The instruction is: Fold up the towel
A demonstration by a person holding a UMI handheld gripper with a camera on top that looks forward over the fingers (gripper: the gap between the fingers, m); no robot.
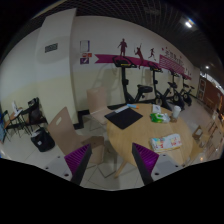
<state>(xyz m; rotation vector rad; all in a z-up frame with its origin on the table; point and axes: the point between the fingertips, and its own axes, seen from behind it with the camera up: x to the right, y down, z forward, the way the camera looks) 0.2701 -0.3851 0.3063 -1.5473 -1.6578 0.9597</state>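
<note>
My gripper hangs high above the round table, its 2 fingers spread wide with nothing between them. The dark towel lies flat on the far side of the table, well beyond the fingertips and slightly right of centre, its long axis running across my line of reach. I judge a forward, downward approach is needed.
</note>
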